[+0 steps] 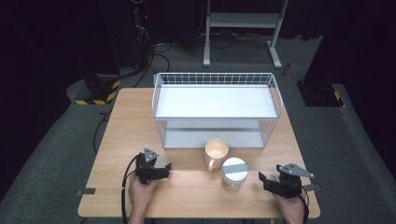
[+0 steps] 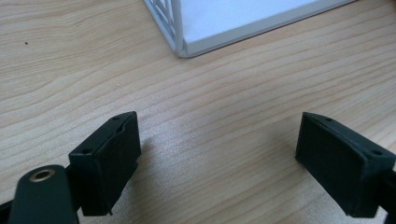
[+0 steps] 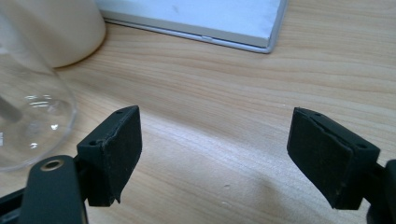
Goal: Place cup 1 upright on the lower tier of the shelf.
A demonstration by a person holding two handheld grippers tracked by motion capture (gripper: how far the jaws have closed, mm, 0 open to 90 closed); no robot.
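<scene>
Cream ceramic mug [image 1: 216,152] and clear glass jar with white lid [image 1: 234,172]: found standing on light wooden table [image 1: 126,130], between both grippers, ahead of white wire two-tier rack [image 1: 217,108]. Left gripper [image 1: 161,169] and right gripper [image 1: 265,179]: spread wide, gripping nothing. Judged not yet begun.

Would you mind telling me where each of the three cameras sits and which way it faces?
High view: above the person's side, looking forward and down on the table; both hands, left gripper, right gripper.
Left gripper view: on the left gripper, facing the wire rack corner.
Right gripper view: on the right gripper, facing mug, clear jar.
Shared: rack, tabletop.
</scene>
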